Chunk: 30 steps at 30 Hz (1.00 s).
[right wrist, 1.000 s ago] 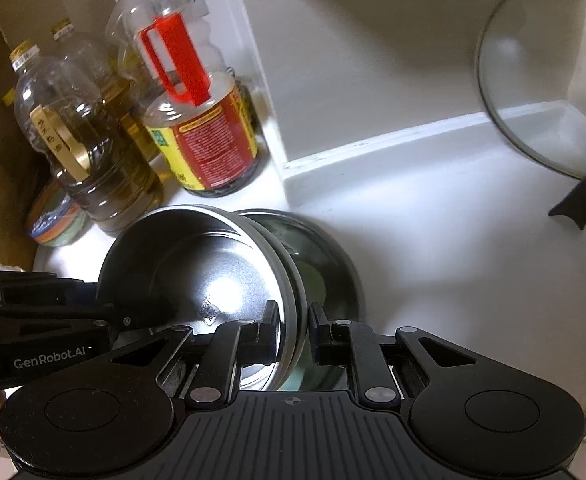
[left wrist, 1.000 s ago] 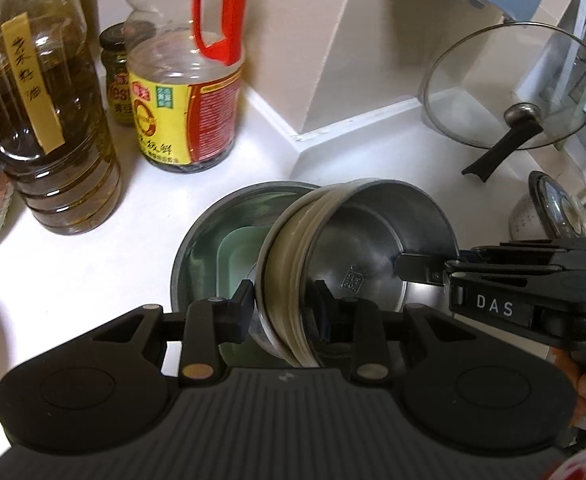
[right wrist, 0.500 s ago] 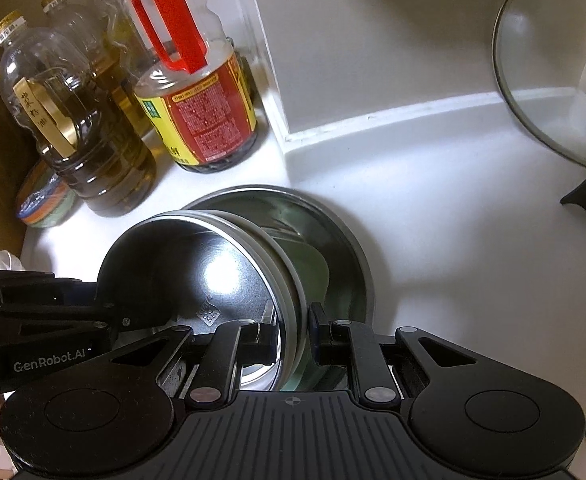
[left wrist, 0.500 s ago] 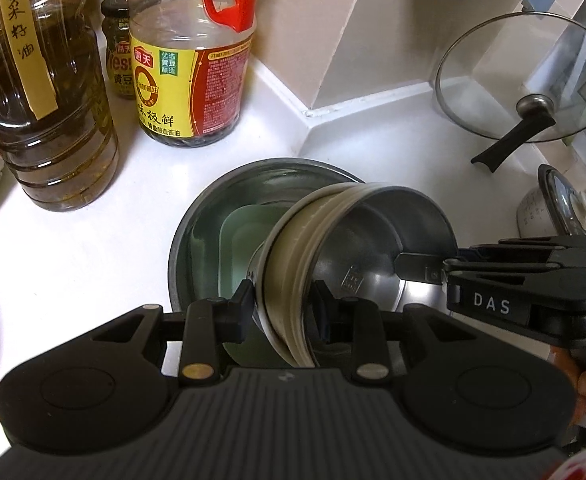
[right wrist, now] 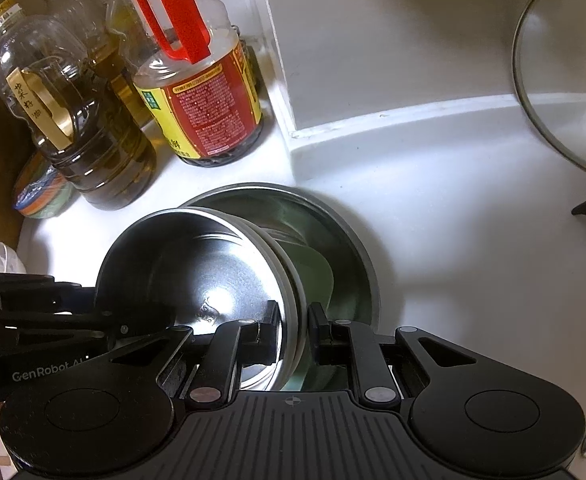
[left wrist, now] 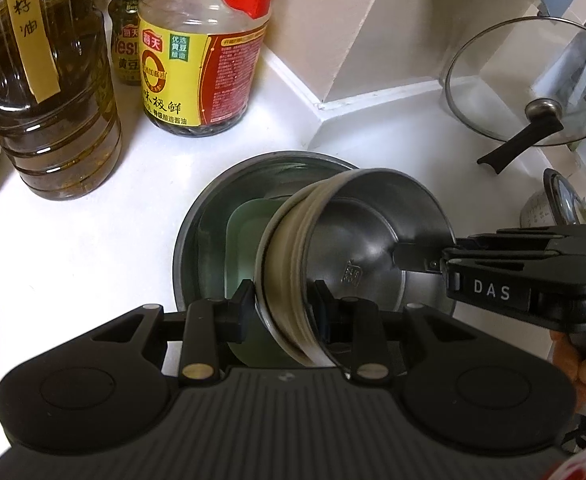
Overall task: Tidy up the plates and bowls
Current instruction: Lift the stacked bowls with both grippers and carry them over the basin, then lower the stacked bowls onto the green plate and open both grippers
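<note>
A small steel bowl [left wrist: 365,240] with a cream band around its rim is held between both grippers over a large steel bowl [left wrist: 209,220] on the white counter. A pale green square dish [left wrist: 249,232] lies inside the large bowl. My left gripper [left wrist: 283,308] is shut on the small bowl's near rim. My right gripper [right wrist: 291,332] is shut on its opposite rim, and it shows from the side in the left wrist view [left wrist: 493,276]. In the right wrist view the small bowl [right wrist: 197,280] hangs low over the large bowl [right wrist: 353,240].
Behind the bowls stand an oil bottle [left wrist: 49,92], a soy sauce jug with a red handle [left wrist: 201,56] and a small jar [left wrist: 125,36]. A white box corner [right wrist: 373,80] stands behind. A glass pot lid [left wrist: 529,84] leans at the right.
Both grippers have lowered the small bowl toward the large bowl and moved a little forward. The grips have not changed.
</note>
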### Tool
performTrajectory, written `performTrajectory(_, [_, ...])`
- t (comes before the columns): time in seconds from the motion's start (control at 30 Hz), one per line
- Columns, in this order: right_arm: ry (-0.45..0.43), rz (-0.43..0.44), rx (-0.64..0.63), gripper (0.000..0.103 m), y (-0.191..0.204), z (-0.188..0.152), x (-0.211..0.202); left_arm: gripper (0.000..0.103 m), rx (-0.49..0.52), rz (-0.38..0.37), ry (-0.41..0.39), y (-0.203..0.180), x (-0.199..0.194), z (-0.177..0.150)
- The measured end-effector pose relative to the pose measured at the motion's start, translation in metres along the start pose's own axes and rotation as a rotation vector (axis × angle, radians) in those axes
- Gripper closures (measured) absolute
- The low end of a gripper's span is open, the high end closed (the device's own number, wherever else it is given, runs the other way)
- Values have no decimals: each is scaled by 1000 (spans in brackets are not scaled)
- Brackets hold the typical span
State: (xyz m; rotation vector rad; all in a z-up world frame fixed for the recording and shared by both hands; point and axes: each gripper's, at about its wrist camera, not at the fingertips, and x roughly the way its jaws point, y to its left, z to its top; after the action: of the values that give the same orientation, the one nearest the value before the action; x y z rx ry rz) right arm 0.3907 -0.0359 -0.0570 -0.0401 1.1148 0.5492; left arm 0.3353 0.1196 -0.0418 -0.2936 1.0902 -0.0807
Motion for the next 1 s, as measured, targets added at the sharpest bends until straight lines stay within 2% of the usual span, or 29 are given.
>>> performTrajectory(0.43, [-27,22,32,87,-7,1,3,72,10,-12,-7,2,1,6])
performTrajectory(0.67, [-45,63,82,87,-14,-1,5,72,45,10,-27,0,-1,8])
performTrajectory(0.87, [-3,28,92,87,-8,-1,2,77,60,7,-17,1,4,14])
performTrajectory(1.0, [23,39,136,85,-10,-2,3,78,63,3,-7,5,6,17])
